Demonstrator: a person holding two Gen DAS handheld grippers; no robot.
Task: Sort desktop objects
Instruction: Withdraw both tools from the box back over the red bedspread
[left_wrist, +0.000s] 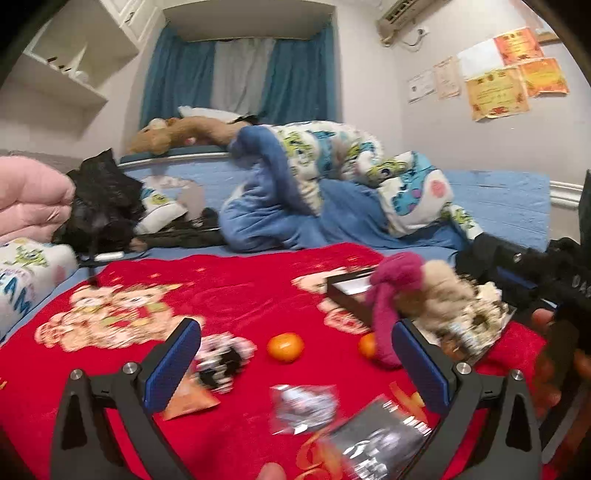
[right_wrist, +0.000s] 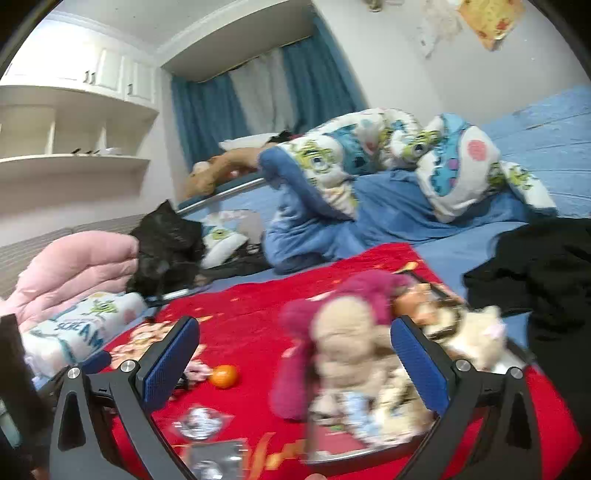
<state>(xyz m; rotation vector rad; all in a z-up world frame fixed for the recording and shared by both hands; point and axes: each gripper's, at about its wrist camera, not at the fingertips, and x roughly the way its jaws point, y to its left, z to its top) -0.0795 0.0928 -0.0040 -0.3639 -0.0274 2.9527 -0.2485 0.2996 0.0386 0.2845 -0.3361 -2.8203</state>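
A red cartoon blanket (left_wrist: 240, 295) is spread on the bed and carries the objects. My left gripper (left_wrist: 295, 328) is open above it with nothing between its blue pads. Just beyond the fingertips lie two tangerines (left_wrist: 285, 346) (left_wrist: 367, 345). A black-and-white small item (left_wrist: 221, 358) lies by the left finger, and foil packets (left_wrist: 303, 406) (left_wrist: 380, 446) are nearer. A magenta plush (left_wrist: 391, 295) and a beige plush (left_wrist: 443, 291) lean at a dark box (left_wrist: 347, 291). My right gripper (right_wrist: 295, 328) is open, with the magenta plush (right_wrist: 354, 291) and beige plush (right_wrist: 347, 339) blurred between its fingers, apparently untouched.
A white plush (right_wrist: 476, 336) sits right of the pile, with one tangerine (right_wrist: 224, 376) to the left. Crumpled cartoon bedding (left_wrist: 332, 166) and a blue sheet fill the back. A pink quilt (left_wrist: 29, 199) and a black bag (left_wrist: 99, 199) lie left, and black clothing (right_wrist: 546, 273) lies right. A hand (left_wrist: 550, 369) shows at the right edge.
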